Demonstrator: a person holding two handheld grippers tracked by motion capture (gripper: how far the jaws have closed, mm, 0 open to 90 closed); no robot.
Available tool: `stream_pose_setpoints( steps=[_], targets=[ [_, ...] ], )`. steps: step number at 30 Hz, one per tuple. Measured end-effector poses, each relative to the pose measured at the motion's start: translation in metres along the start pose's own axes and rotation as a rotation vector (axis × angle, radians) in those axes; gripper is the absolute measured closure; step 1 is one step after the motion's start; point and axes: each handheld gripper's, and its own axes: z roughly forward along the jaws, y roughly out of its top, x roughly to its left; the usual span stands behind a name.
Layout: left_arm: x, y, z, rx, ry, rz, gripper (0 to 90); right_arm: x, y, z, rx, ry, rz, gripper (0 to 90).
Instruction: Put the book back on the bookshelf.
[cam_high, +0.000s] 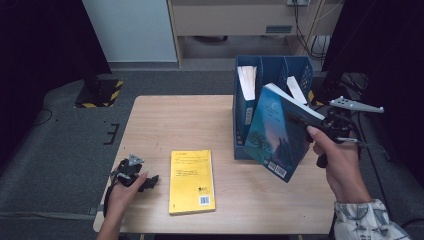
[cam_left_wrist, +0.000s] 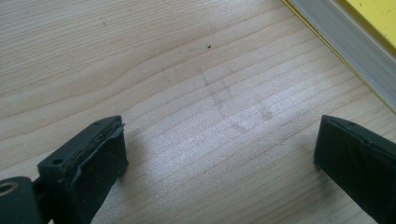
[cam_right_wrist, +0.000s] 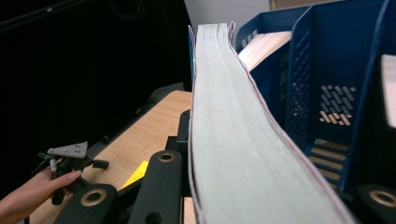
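The step in hand looked like filing books into the blue file rack (cam_high: 272, 67) at the far right of the table (cam_high: 165, 120), w/ the dark blue book (cam_high: 277, 132) midway through its trip. The right gripper (cam_high: 300, 120) was clamped on that book along its top edge, jaws closed on the page block, holding it tilted in the air just near of the rack's front, lower corner hanging close over the tabletop. In the right gripper view the book's pale page edge (cam_right_wrist: 229, 140) ran away from the camera toward the rack's open slots (cam_right_wrist: 327, 93), w/ the jaws pressed on either side. A yellow book (cam_high: 191, 181) lay flat near the middle of the near edge, not yet touched. The left gripper (cam_high: 150, 181) rested low at the near left, just left of the yellow book, jaws apart and holding nothing; the left gripper view showed bare wood between them and the yellow book's edge (cam_left_wrist: 345, 46) at upper right. Judged next move: lift the blue book above the rack wall, turn it upright so it lines up w/ a free slot, then lower it in before letting go. The white papers (cam_high: 247, 80) already in the left slot meant picking a slot w/ room. The yellow book prob. came after.
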Motion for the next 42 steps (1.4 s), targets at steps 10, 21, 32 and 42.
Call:
stream_pose_setpoints(
  steps=[10, 21, 32, 42],
  targets=[
    [-0.001, -0.001, 0.0, -0.003, -0.002, -0.002, 0.4, -0.018, 0.018, 0.0, -0.005, -0.076, 0.017, 73.5],
    [-0.001, -0.001, 0.0, -0.003, -0.002, -0.002, 0.2, -0.03, 0.033, 0.006, 0.006, -0.146, 0.019, 73.5],
    [-0.001, 0.0, 0.001, -0.002, -0.002, -0.002, 0.0, -0.037, 0.039, 0.023, 0.03, -0.232, 0.006, 73.5],
    [-0.001, 0.0, 0.001, -0.002, -0.002, -0.002, 0.0, -0.03, 0.044, 0.044, 0.044, -0.294, -0.033, 73.6]
  ],
)
